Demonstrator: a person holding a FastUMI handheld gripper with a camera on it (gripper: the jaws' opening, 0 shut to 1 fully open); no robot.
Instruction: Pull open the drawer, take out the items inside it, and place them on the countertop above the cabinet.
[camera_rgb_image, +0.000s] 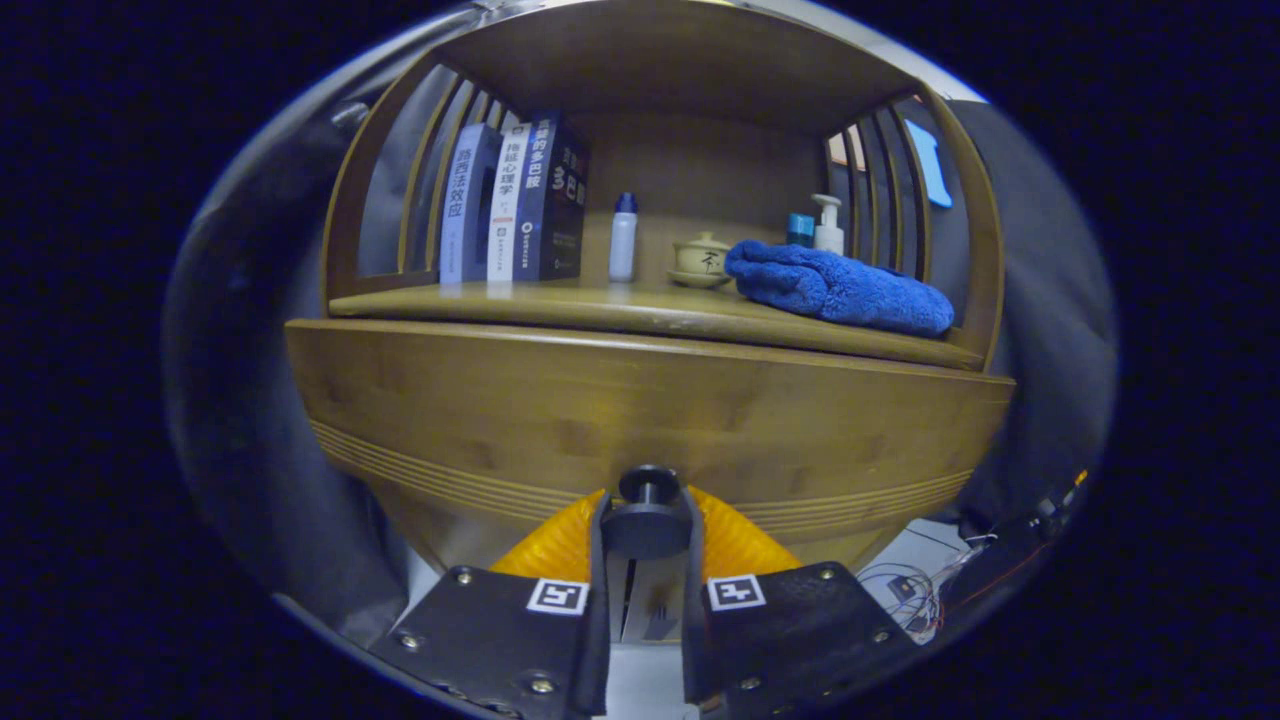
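Honey-brown wooden cabinet (640, 400) with a banded groove pattern low on its drawer front, a black round knob (648, 522), a deep blue fluffy towel (835, 285), navy and white books (515, 200), a white bottle with blue cap (623, 238)

The gripper (648, 530) carries two flat plates studded with small screws. Each plate bears a square black-and-white marker near its inner edge.

My fingers (648, 530) close on the drawer knob (648, 520), while above, the countertop (560, 303) is crowded by books (512, 200), a bottle (623, 238), a teapot (701, 258) and a blue towel (840, 288), leaving bare wood between books and bottle.
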